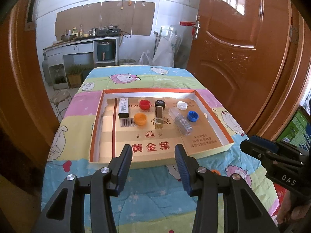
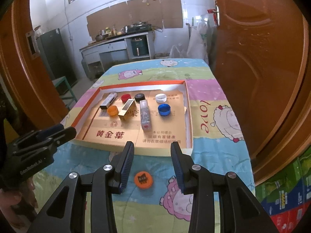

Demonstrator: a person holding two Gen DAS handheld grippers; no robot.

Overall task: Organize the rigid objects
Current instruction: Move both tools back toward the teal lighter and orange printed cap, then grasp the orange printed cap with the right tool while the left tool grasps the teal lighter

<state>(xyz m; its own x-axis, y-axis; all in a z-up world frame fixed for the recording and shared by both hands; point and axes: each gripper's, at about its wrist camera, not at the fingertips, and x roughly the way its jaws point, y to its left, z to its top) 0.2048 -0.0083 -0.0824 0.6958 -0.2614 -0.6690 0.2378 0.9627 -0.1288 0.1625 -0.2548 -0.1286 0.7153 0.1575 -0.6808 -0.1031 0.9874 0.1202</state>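
A shallow cardboard tray with an orange rim lies on the quilted table. In it are a black-and-white box, a gold box, a clear plastic case and red, black, white, blue and orange caps. Another orange cap lies on the cloth in front of the tray, under the gap of my right gripper, which is open and holds nothing. My left gripper hangs open and empty over the tray's near edge.
Brown wooden doors flank the table on both sides. A kitchen counter stands behind, and a stool sits at the table's far left. Coloured cartons are stacked by the right edge. Each gripper shows at the side of the other's view.
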